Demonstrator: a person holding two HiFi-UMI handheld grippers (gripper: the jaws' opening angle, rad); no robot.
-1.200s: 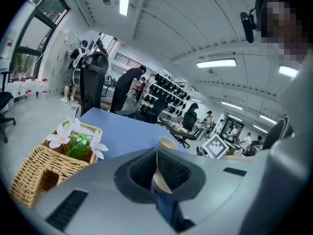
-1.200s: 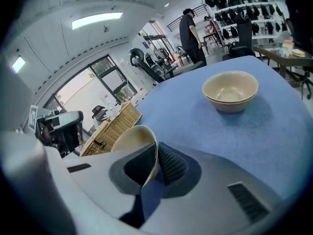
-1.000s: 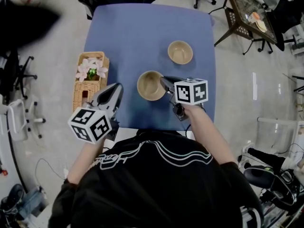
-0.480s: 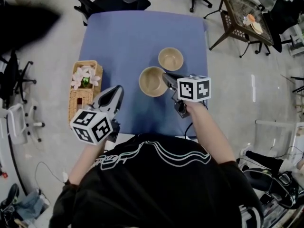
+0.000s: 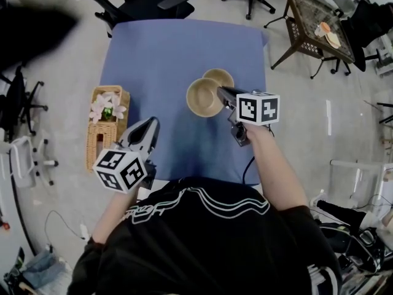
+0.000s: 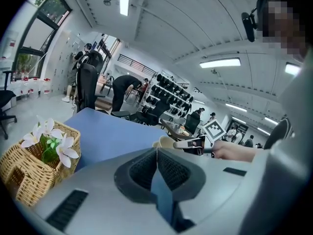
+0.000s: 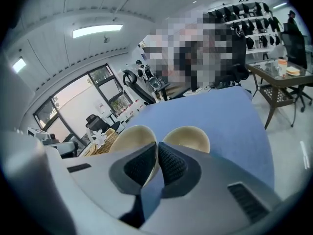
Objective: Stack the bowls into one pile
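Two beige bowls are on show. My right gripper (image 5: 220, 91) is shut on the right rim of the nearer bowl (image 5: 202, 98) and holds it above the blue table (image 5: 159, 48). That rim runs between the pads of the right gripper (image 7: 157, 153), with the held bowl (image 7: 128, 137) to their left. The second bowl (image 5: 220, 76) rests on the table just beyond, partly covered by the held one; it lies right of the jaws as the second bowl (image 7: 188, 137). My left gripper (image 5: 151, 123) hovers shut and empty over the table's near left part; the left gripper (image 6: 156, 153) shows its pads meeting.
A wicker basket (image 5: 103, 120) with white flowers (image 5: 103, 107) stands off the table's left edge. Office chairs (image 5: 147, 0) stand beyond the far edge, and a side table (image 5: 319, 23) sits at the back right. The person's torso fills the near side.
My right gripper has carried the bowl away from the person and upward, until it overlaps the far bowl. The left gripper drifted slightly and stays shut.
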